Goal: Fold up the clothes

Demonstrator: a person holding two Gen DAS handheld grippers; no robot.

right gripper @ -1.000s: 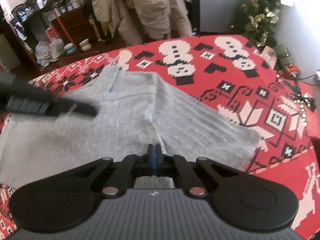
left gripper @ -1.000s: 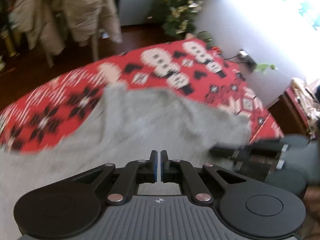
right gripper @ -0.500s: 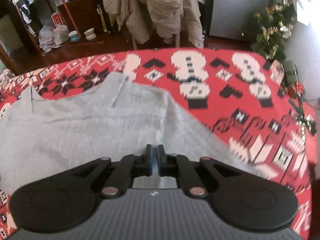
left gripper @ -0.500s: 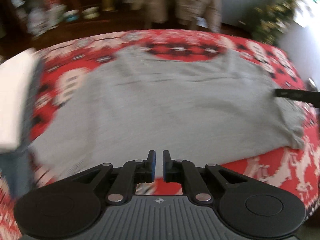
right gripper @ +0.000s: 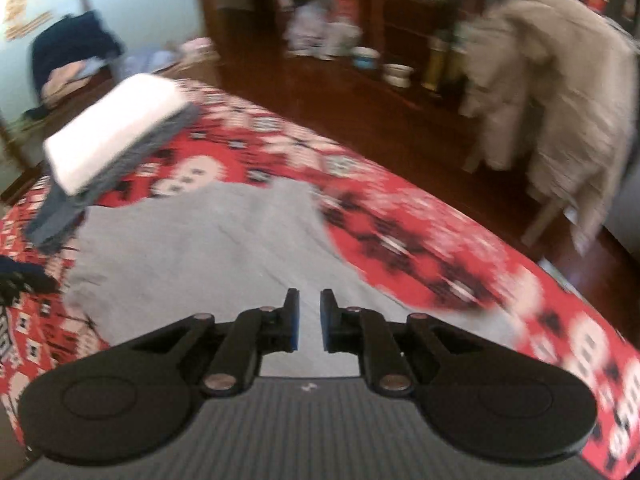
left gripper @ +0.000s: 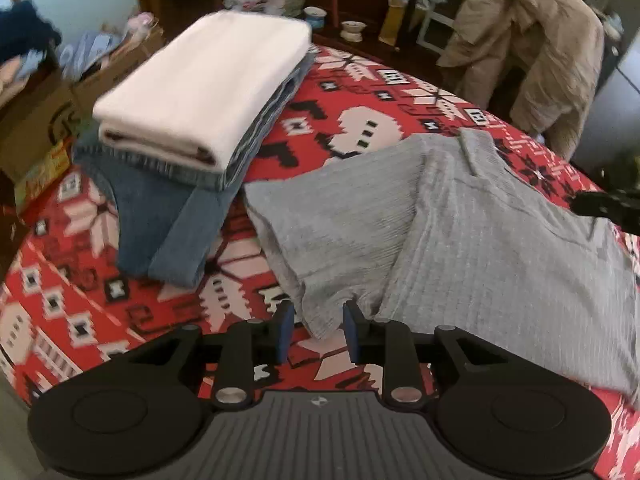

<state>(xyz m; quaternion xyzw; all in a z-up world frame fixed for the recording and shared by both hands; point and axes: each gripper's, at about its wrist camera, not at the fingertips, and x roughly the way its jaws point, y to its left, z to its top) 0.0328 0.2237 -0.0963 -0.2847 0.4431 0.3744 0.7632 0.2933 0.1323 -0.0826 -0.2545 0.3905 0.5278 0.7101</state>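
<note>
A grey ribbed knit top [left gripper: 472,240] is lying spread across the middle and right of the left wrist view, its fine vertical ribs catching the light and a soft crease running down from the collar near the upper centre. It is resting on a red cloth [left gripper: 80,312] patterned with blocky white and black snowflake and snowman shapes. The left gripper [left gripper: 316,330] is sitting at the bottom centre with its jaws opening; a rumpled corner of the grey hem is hanging between the blue-faced pads, which are standing apart from it on both sides. In the upper left, a stack of folded clothes is sitting on the cloth: a smooth white folded garment [left gripper: 208,92] lying on top of folded blue denim [left gripper: 168,220] with a stitched waistband edge. A beige padded coat [left gripper: 532,52] is draping over a chair in the upper right. The right wrist view is blurred; there the grey top [right gripper: 208,256] is filling the centre as a flat pale sheet, and the right gripper [right gripper: 309,318] at the bottom centre is showing a narrow gap between its jaws, which are opening with only the cloth surface seen beyond them, nothing pinched.
</note>
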